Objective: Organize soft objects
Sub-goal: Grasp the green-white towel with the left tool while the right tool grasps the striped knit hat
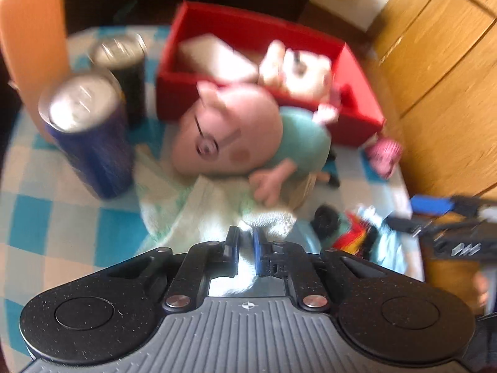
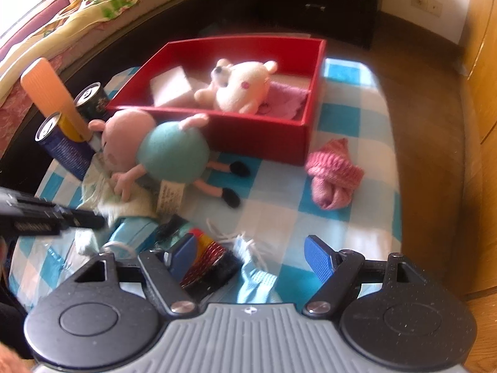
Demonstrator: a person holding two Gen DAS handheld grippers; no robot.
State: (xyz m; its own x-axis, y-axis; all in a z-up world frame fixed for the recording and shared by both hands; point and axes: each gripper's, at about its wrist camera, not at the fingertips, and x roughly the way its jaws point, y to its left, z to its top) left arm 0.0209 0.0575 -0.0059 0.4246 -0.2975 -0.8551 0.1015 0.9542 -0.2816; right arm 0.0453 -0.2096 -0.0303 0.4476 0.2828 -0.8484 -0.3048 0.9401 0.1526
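Towel, a pale green-and-white terry cloth, lay crumpled on the checked tablecloth directly ahead of the left gripper, whose jaws had come together on a fold of its near edge, a bit of white pile showing between the pads. It looked light, limp and unlikely to slip from the pads, so a pinch on any raised fold should have served, though the cloth would trail and drag whatever rested on it. That mattered, because the pig plush in the teal shirt lay just beyond the jaws with its head and one arm on the far part of the towel; lifting without sliding the cloth free first risked tipping the toy. Left of the jaws and a little farther stood a blue can, with a dark can behind it and an orange upright board beside them, all close enough to be knocked by a swinging cloth. Beyond the plush sat the red box, already holding a cream plush, a white block and a pink cloth. The right gripper hovered with its jaws apart, holding nothing; a small red-and-black item and a light blue cloth lay under them, and a pink knitted piece lay farther ahead to the right, near the box's corner.
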